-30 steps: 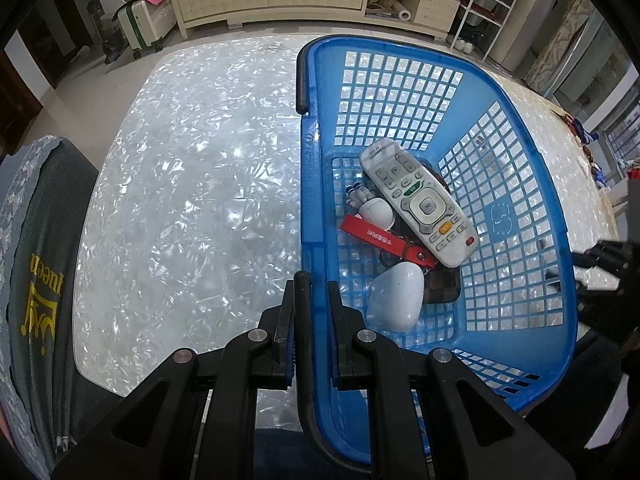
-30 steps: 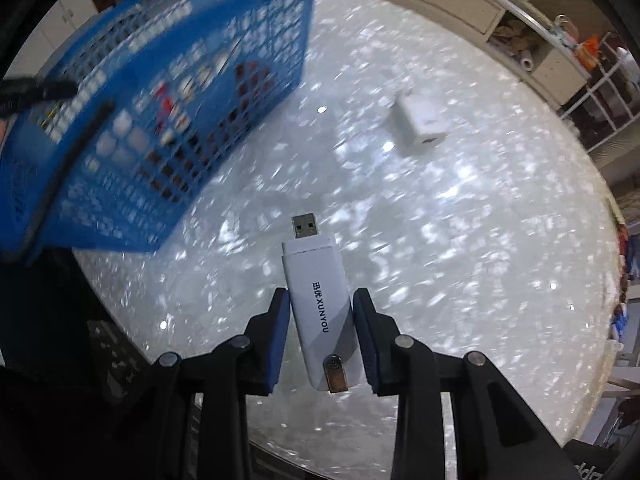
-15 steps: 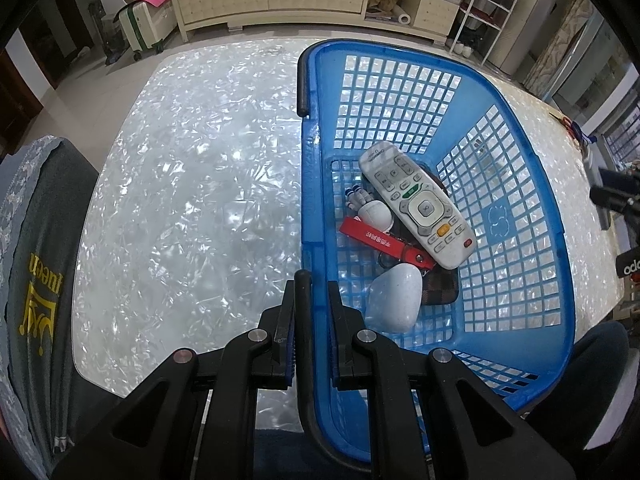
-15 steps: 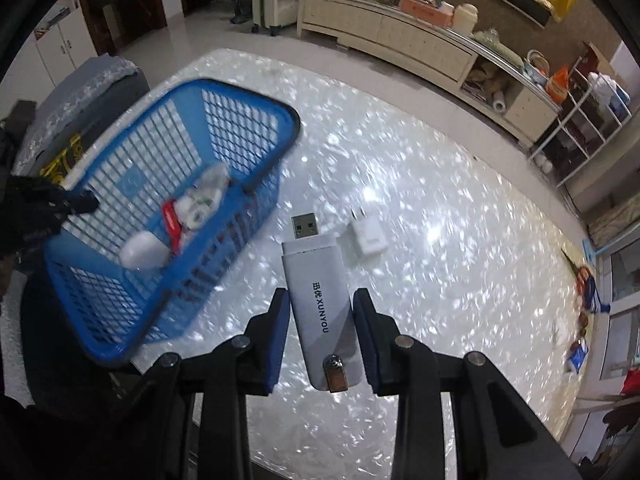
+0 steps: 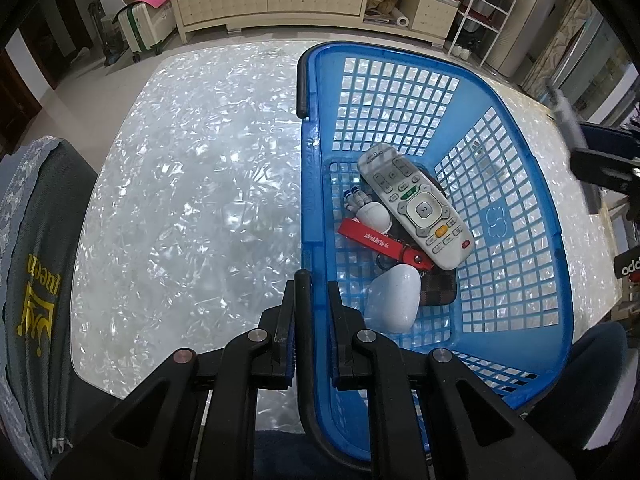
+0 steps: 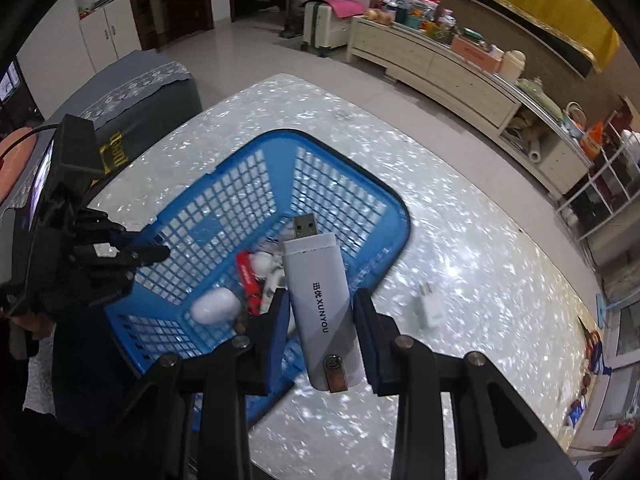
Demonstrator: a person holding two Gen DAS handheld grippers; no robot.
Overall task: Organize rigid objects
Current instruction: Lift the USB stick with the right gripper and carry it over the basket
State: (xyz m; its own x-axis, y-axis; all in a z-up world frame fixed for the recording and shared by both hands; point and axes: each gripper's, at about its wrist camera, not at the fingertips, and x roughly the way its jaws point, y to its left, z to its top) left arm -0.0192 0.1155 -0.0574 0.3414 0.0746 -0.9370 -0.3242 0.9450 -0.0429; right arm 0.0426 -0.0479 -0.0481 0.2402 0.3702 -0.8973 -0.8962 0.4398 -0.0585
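My right gripper [image 6: 320, 300] is shut on a white USB dongle [image 6: 322, 308] with its metal plug pointing away, held in the air above the near right side of the blue basket [image 6: 256, 184]. My left gripper [image 5: 312, 284] is shut on the basket's black handle at the left rim [image 5: 310, 184]. Inside the basket lie a white remote [image 5: 416, 206], a red key strap [image 5: 380, 242], a white oval case [image 5: 394, 300], a small white figure [image 5: 370, 212] and a dark checked wallet [image 5: 438, 290]. A white charger plug [image 6: 430, 308] lies on the table right of the basket.
The table [image 5: 192, 200] has a shimmering pearl top. A grey covered chair [image 5: 28, 280] stands at its left edge. A long cream sideboard [image 5: 280, 0] and a white wire rack [image 5: 488, 20] stand on the far side of the room.
My right gripper has risen with the dongle and swung over toward the basket, which now lies under it. The left gripper and the basket have not moved.
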